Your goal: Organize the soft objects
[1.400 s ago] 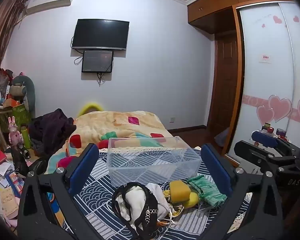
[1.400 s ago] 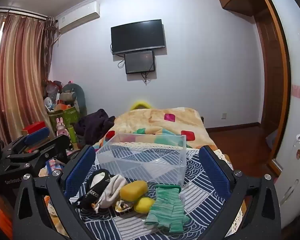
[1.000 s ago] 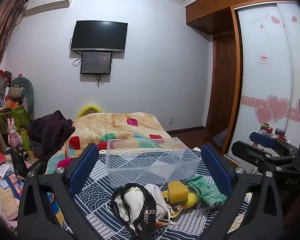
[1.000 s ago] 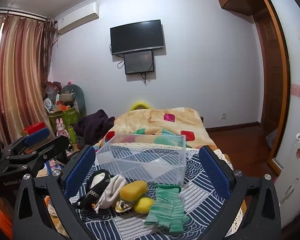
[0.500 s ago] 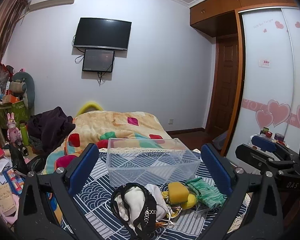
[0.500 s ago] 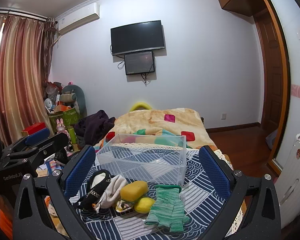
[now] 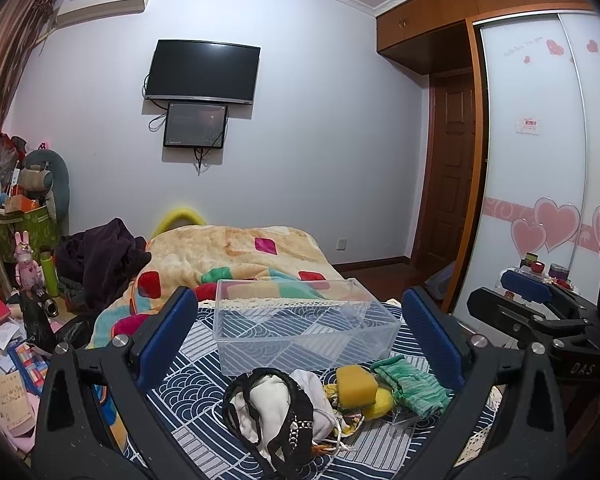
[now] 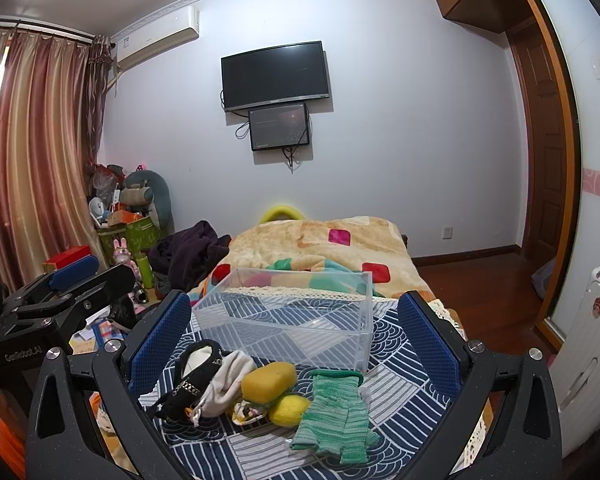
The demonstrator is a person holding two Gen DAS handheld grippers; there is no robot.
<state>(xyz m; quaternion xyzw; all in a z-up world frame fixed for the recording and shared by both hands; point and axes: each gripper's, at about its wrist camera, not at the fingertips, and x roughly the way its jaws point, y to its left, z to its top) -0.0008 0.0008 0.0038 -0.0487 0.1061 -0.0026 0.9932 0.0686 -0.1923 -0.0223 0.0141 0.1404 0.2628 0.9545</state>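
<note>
Left wrist view: you are holding the left gripper [image 7: 300, 334] spread wide with nothing between its two blue pads, hovering over the foot of the bed. One clear plastic bin [image 7: 300, 330] is sitting on the blue patterned cloth [image 7: 188, 394], with nothing visible inside it. Just in front of the bin a row of soft items is lying: one black-and-white bundle [image 7: 274, 412], one orange sponge [image 7: 356, 386] resting against one yellow sponge [image 7: 383, 400], and one green knit piece [image 7: 414, 386] at the right end. One small patterned item beside the sponges is too tangled to identify. The right gripper [image 7: 540, 320] is showing at the right edge, side-on and apart from the items. Right wrist view: you are keeping the right gripper [image 8: 294, 338] wide open as well, gripping nothing, aimed at the same row. Here the count is matching: one bin [image 8: 288, 312], one black-and-white bundle [image 8: 204, 382], one orange sponge [image 8: 269, 380], one yellow sponge [image 8: 287, 410] and one green knit piece [image 8: 334, 416], all outside the bin and near its front wall. The left gripper [image 8: 60, 296] is hanging at the left, off the cloth [image 8: 400, 388].
</note>
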